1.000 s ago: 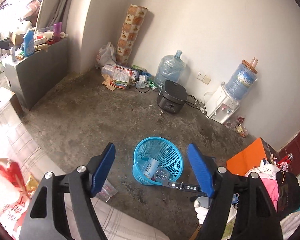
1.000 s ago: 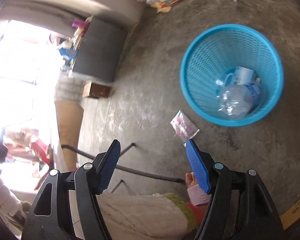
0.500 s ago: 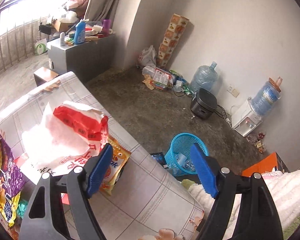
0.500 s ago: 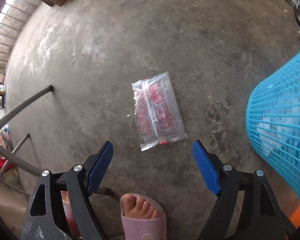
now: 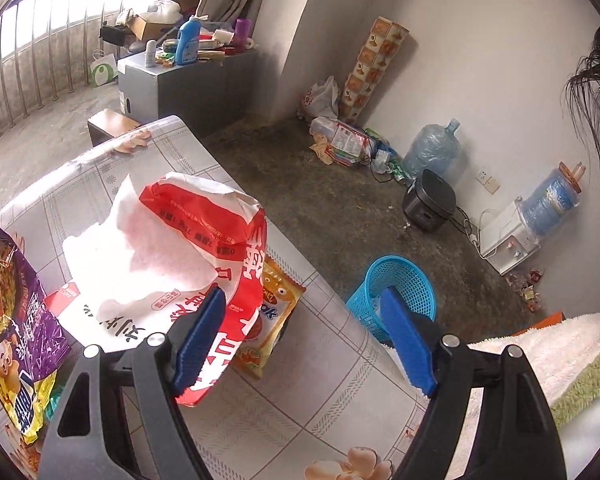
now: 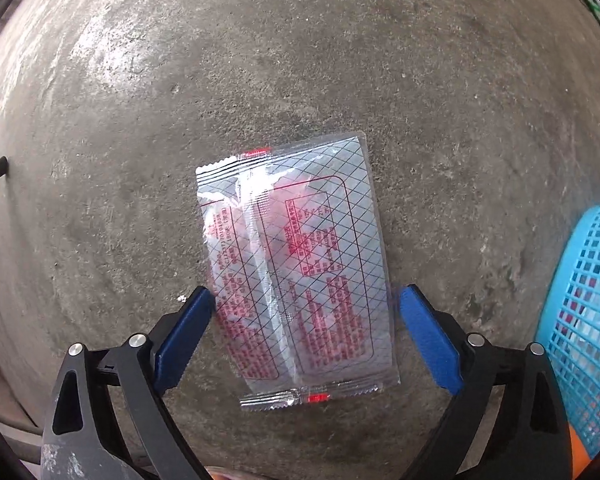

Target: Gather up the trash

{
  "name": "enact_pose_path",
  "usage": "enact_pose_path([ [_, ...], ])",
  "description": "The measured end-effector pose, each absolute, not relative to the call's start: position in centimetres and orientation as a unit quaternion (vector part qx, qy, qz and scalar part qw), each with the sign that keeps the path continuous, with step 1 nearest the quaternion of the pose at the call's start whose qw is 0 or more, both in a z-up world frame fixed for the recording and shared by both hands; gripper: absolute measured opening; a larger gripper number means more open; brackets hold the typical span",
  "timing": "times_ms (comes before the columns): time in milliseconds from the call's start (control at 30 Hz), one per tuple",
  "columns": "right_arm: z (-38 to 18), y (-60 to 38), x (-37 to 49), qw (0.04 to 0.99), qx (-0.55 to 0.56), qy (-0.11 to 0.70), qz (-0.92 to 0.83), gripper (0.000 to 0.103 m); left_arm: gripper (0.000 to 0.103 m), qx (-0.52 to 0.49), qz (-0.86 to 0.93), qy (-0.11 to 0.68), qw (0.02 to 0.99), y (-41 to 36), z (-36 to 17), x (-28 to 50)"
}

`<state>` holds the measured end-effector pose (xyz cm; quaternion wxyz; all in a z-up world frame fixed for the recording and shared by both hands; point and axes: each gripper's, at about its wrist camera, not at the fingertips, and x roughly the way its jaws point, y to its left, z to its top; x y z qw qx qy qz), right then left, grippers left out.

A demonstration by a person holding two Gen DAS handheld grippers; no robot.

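Observation:
A clear plastic wrapper with red print lies flat on the concrete floor. My right gripper is open, low over the floor, with one blue finger on each side of the wrapper's near half. The blue mesh trash basket stands just to the right; it also shows in the left wrist view on the floor beyond the table. My left gripper is open and empty above the tiled table, next to a red and white paper bag.
On the table lie a purple snack packet and an orange snack packet. A rice cooker, water jugs, a dispenser and floor litter line the far wall. A grey cabinet stands back left.
My right gripper has dropped toward the floor and closed in on the wrapper, which now lies between its fingers. My left gripper has swung up over the table.

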<state>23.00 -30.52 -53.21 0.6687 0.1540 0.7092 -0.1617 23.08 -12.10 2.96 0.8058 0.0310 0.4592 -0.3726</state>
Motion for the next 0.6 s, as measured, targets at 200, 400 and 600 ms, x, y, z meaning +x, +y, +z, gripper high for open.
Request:
enact_pose_path([
  [200, -52.7, -30.7, 22.0, 0.676, 0.155, 0.699, -0.175, 0.064, 0.077, 0.025, -0.369, 0.463, 0.806, -12.4, 2.7, 23.2],
  [400, -50.9, -32.5, 19.7, 0.66, 0.204, 0.695, -0.199, 0.015, 0.077, 0.014, -0.379, 0.452, 0.807, -12.1, 3.4, 22.6],
  [600, -37.9, -34.2, 15.4, 0.742, 0.27, 0.584, -0.19, 0.013, 0.077, -0.008, -0.396, 0.432, 0.81, -11.7, 4.6, 21.8],
])
